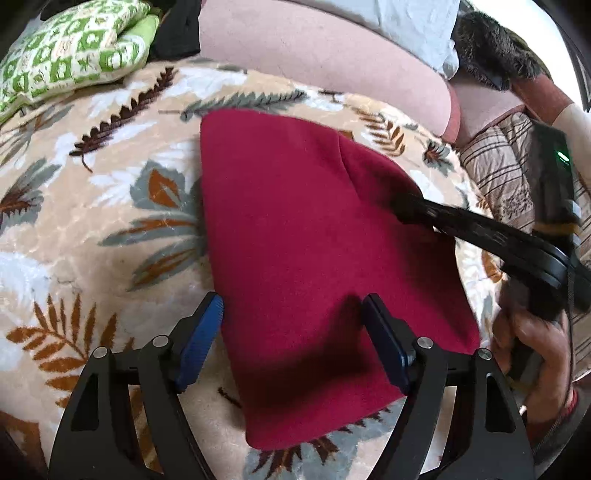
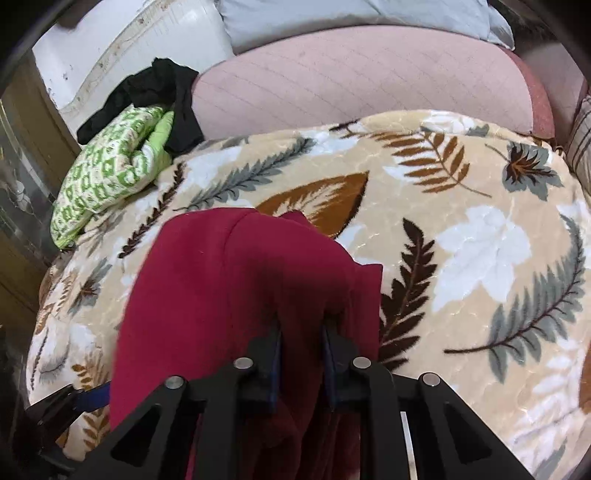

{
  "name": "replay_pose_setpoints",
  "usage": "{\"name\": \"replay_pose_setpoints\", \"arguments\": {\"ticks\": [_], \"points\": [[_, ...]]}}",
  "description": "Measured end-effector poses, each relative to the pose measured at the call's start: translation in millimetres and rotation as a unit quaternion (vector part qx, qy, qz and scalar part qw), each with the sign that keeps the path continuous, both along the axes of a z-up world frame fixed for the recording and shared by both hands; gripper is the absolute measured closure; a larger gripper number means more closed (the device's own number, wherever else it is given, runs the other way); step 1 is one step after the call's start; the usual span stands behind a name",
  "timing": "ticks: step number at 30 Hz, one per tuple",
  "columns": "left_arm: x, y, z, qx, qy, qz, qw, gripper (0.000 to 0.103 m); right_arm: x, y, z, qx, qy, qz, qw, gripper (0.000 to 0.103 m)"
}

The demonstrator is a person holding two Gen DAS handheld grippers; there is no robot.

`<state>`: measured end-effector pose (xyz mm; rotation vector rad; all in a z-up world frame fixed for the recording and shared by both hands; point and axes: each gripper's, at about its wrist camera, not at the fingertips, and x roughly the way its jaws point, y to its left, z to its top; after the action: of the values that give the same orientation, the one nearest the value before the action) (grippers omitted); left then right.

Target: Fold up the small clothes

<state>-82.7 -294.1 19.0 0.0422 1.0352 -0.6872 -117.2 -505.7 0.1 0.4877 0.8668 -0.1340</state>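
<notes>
Right tongs (image 2: 301,332) were clenched on the dark red fleece garment (image 1: 306,236) to carry its fold over, while left tongs (image 1: 291,306) hung released above its near edge.

This is a home, most likely a bedroom. A plush blanket (image 2: 461,229) with a leaf print covers a bed, and behind it lies a long pink quilted bolster (image 2: 369,81) with a pale blue pillow (image 2: 332,18) above. A green-and-white patterned cushion (image 2: 107,181) sits at the bed's edge beside a crumpled black garment (image 2: 162,85). A striped quilt (image 1: 498,166) and a dark fur throw (image 1: 491,44) lie to one side
</notes>
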Motion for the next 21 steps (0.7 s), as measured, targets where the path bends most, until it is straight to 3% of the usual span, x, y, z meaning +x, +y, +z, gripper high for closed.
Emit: {"name": "replay_pose_setpoints", "arguments": {"ticks": [4,7,9,13,14,18,20,21], "points": [[-4.2,-0.1,12.2,-0.013,-0.017,0.002,0.9998,0.025,-30.4,9.8,23.7,-0.001,-0.028,0.008,1.000,0.080],[-7.0,-5.2,12.7,-0.014,0.001,0.001,0.9999,0.025,-37.0,22.1,11.0,0.004,0.003,0.024,1.000,0.066],[-11.3,-6.1,14.5,-0.016,0.005,-0.004,0.9999,0.025,-34.5,23.7,-4.5,0.005,0.031,0.029,0.999,0.065],[-16.2,-4.7,20.1,-0.018,-0.009,0.001,0.9998,0.025,-56.0,18.2,18.6,0.021,-0.009,0.018,1.000,0.062],[-16.3,-4.8,19.5,-0.016,-0.004,0.006,0.9998,0.025,-62.6,17.8,27.5,0.010,-0.013,0.019,1.000,0.057],[-18.4,-4.8,17.0,-0.015,-0.001,0.014,0.9998,0.025,-71.7,15.3,39.2,0.003,-0.009,0.025,1.000,0.054],[-17.4,-5.1,12.5,-0.007,-0.003,0.016,0.9998,0.025,-75.7,11.6,39.9,0.006,-0.018,0.015,1.000,0.035],[-16.5,-5.0,10.1,-0.003,-0.002,0.017,0.9998,0.025,-78.2,9.6,37.9,0.013,-0.026,0.007,1.000,0.033]]}}
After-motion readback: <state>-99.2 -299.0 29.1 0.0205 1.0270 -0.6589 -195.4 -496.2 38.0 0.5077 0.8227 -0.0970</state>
